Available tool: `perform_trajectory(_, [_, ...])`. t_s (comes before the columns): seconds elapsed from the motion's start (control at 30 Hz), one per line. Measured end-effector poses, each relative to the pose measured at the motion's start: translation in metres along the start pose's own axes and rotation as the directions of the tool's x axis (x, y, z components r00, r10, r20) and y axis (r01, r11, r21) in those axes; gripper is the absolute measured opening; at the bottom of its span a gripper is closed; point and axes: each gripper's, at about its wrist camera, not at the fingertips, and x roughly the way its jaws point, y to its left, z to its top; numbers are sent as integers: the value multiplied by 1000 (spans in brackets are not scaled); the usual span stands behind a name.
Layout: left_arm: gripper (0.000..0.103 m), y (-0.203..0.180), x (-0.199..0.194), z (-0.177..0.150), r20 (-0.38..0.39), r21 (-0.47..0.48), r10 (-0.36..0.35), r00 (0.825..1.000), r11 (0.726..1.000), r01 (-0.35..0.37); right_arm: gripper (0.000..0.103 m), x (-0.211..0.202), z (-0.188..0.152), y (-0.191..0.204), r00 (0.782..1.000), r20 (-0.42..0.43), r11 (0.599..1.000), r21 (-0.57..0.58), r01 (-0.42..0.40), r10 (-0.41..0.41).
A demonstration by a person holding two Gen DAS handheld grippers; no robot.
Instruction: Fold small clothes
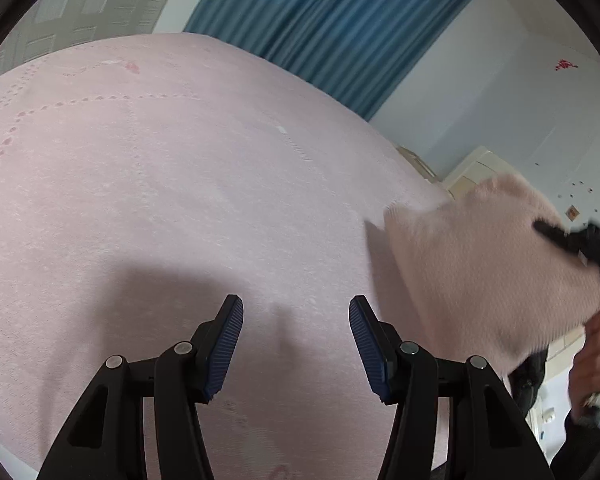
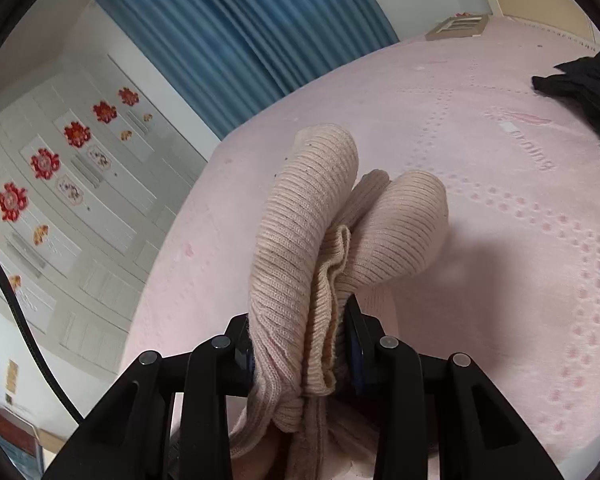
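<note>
A small beige-pink ribbed knit garment [image 2: 312, 240] is bunched up between my right gripper's [image 2: 300, 344] fingers, which are shut on it and hold it above the pink bedspread [image 2: 480, 184]. In the left wrist view the same garment [image 1: 484, 276] shows blurred at the right, hanging from the right gripper's black fingers [image 1: 572, 240]. My left gripper [image 1: 296, 320] is open and empty, hovering low over the pink bedspread [image 1: 180, 200], left of the garment.
A black garment [image 2: 580, 80] lies at the far right of the bed. Blue curtains [image 1: 340, 20] and a white wall stand behind the bed. White cabinet doors with red flower decals [image 2: 44, 164] are at the left. A wooden frame [image 2: 456, 26] sits at the bed's far end.
</note>
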Motion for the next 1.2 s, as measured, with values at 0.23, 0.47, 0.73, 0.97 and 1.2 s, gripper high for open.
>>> perform_trajectory(0.23, [53, 2, 5, -2, -35, 49, 42, 998, 998, -40, 35, 75, -7, 5, 973, 27, 962, 143, -231, 230])
perform_trajectory(0.47, [51, -16, 43, -21, -201, 131, 62, 978, 991, -36, 40, 155, -58, -96, 991, -109, 960, 276, -47, 80])
perform_trajectory(0.73, [51, -56, 56, -43, -132, 342, 210, 969, 927, -154, 45, 103, -58, -86, 1000, -20, 999, 54, 4, -3])
perform_trajectory(0.97, [45, -59, 69, -33, -129, 253, 211, 969, 952, -173, 45, 61, -82, -72, 995, -36, 995, -32, -92, 91])
perform_trajectory(1.2, [34, -60, 84, -30, -108, 246, 218, 970, 951, -187, 32, 100, -87, -46, 989, -139, 991, -113, -74, 58])
